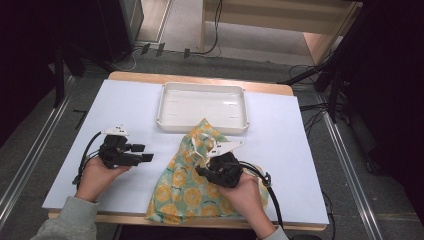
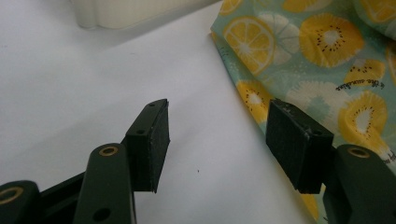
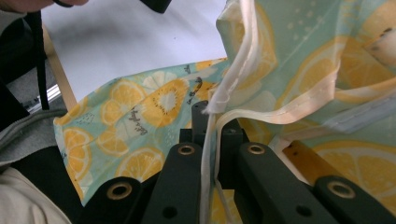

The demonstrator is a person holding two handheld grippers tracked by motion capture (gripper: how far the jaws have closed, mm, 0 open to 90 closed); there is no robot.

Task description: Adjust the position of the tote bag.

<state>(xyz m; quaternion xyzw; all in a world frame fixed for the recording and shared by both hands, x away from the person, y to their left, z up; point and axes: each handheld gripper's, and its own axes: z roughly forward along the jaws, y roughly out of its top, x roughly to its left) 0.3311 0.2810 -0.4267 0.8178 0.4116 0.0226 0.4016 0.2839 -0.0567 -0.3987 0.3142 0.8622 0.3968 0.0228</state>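
A pale green cloth bag (image 1: 192, 182) printed with lemon and kiwi slices lies on the white table top, near its front edge. My right gripper (image 1: 206, 167) is over the bag's middle, shut on the bag's cream drawstring (image 3: 212, 135), which runs between its black jaws. The cloth (image 3: 154, 105) bunches up around that gripper. My left gripper (image 1: 148, 152) rests to the left of the bag, open, its pads (image 2: 152, 142) wide apart over bare table. The bag's edge (image 2: 299, 60) lies just beside its right jaw.
A white shallow tray (image 1: 202, 122) stands behind the bag, toward the back of the white table top (image 1: 120, 115). The tray's corner (image 2: 93, 16) shows beyond the left gripper. Black cables trail from both grippers. The wooden table edge (image 3: 56, 70) is near my right gripper.
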